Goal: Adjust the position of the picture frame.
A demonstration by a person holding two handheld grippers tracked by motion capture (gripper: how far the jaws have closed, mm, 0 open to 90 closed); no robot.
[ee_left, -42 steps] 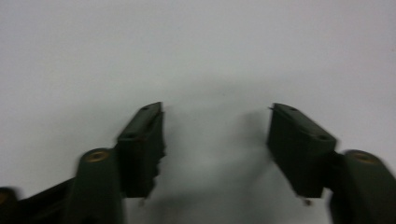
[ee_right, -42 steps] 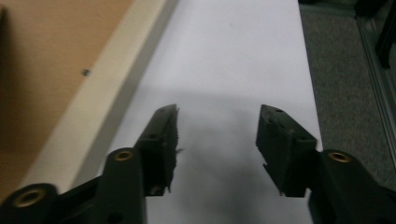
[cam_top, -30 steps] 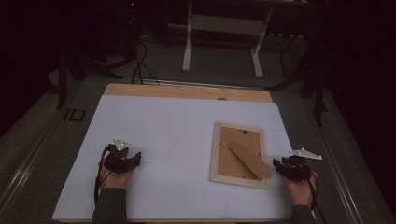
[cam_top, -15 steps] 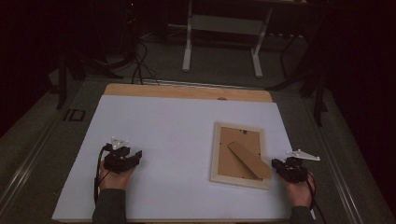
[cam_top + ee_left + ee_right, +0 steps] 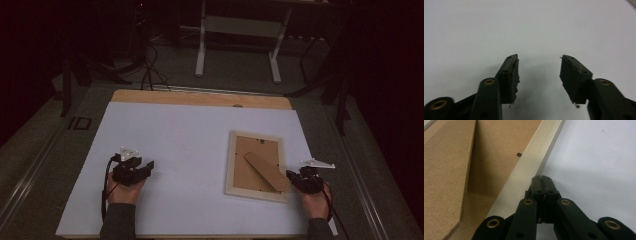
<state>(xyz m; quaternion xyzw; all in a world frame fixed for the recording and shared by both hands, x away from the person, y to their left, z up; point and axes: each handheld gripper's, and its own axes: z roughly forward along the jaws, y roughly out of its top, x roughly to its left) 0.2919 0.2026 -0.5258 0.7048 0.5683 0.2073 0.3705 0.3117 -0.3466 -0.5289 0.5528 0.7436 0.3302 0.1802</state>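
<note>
White sheet (image 5: 190, 150): covering the counter (image 5: 200, 97).
Frame (image 5: 257, 166): lying back-up at right, brown stand (image 5: 267, 171) resting in it.
Left gripper (image 5: 134, 172): fingers (image 5: 510, 75) standing released, having just been closing slightly, nothing between.
Right gripper (image 5: 541, 178): clenched empty, having just been closing, beside the frame's pale rim.

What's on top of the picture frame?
The frame lies face down on the white sheet. On its brown backing lies a cardboard stand, and the shut right gripper sits by its edge. Its front is hidden underneath.
</note>
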